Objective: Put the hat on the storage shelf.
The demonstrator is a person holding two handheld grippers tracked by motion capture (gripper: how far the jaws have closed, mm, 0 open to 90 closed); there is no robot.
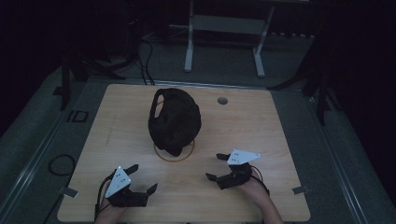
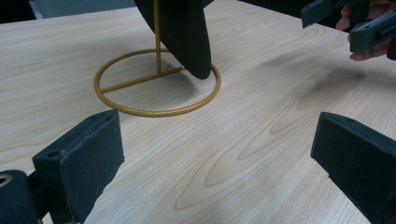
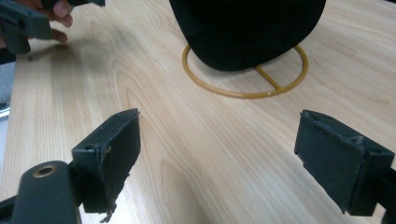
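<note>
A black cap (image 1: 174,119) hangs on a gold wire stand (image 1: 174,156) with a ring base, at the middle of the wooden table (image 1: 261,130). In the left gripper view the cap's brim (image 2: 184,32) dips down over the ring base (image 2: 156,86). The right gripper view has the cap (image 3: 247,30) above the ring (image 3: 245,77). My left gripper (image 1: 142,179) is open near the front left edge, empty. My right gripper (image 1: 217,166) is open at the front right, also empty. Both point toward the stand.
A small round grommet (image 1: 222,101) sits in the table at the back right. Beyond the table stands a white metal frame (image 1: 224,37) on a dim floor, with cables (image 1: 144,60) trailing at the back left.
</note>
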